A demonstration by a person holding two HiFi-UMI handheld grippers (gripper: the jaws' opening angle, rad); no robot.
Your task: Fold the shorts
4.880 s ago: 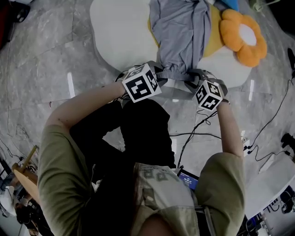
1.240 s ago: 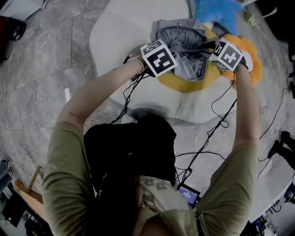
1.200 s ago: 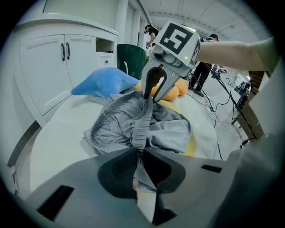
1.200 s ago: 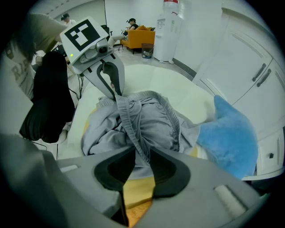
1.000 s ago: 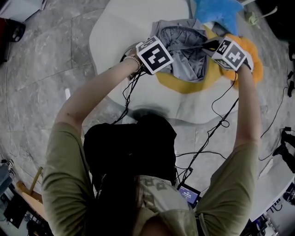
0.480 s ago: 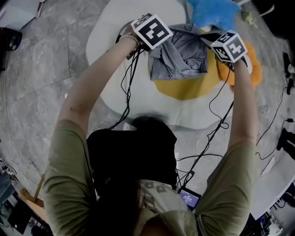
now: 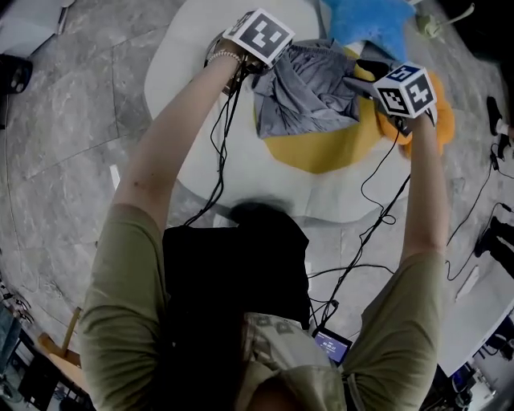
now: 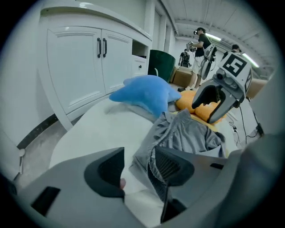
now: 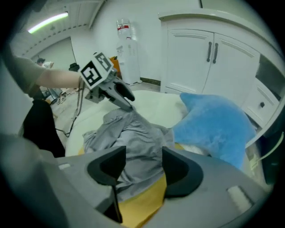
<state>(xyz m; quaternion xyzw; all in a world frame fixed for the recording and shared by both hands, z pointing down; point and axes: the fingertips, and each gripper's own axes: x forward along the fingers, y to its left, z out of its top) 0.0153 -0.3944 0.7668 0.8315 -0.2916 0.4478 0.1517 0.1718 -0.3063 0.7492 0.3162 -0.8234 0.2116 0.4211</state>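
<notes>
The grey shorts (image 7: pixel 309 90) lie crumpled on the yellow middle of a white egg-shaped mat (image 7: pixel 201 72). My left gripper (image 7: pixel 262 67) is at their left edge with its jaws opening. In the left gripper view the waistband corner (image 8: pixel 153 153) rests against one finger (image 8: pixel 174 165), with a gap to the other. My right gripper (image 7: pixel 361 79) is at the shorts' right side, its jaws also opening. Seen from the right gripper, the shorts (image 9: pixel 133 138) lie below and between the spread fingers, untouched. Each gripper shows in the other's view: the right gripper (image 8: pixel 221 95), the left gripper (image 9: pixel 116 92).
A blue plush (image 7: pixel 371 20) lies just beyond the shorts and an orange flower cushion (image 7: pixel 440 108) to their right. Cables (image 7: pixel 365 217) trail from the grippers across the mat and grey floor. White cabinets (image 8: pixel 84 58) stand behind, with people (image 8: pixel 201 44) far off.
Both grippers carried the shorts' waistband away from the person over the yellow patch, the left one drifting further left. Both sets of jaws have spread apart and released the fabric.
</notes>
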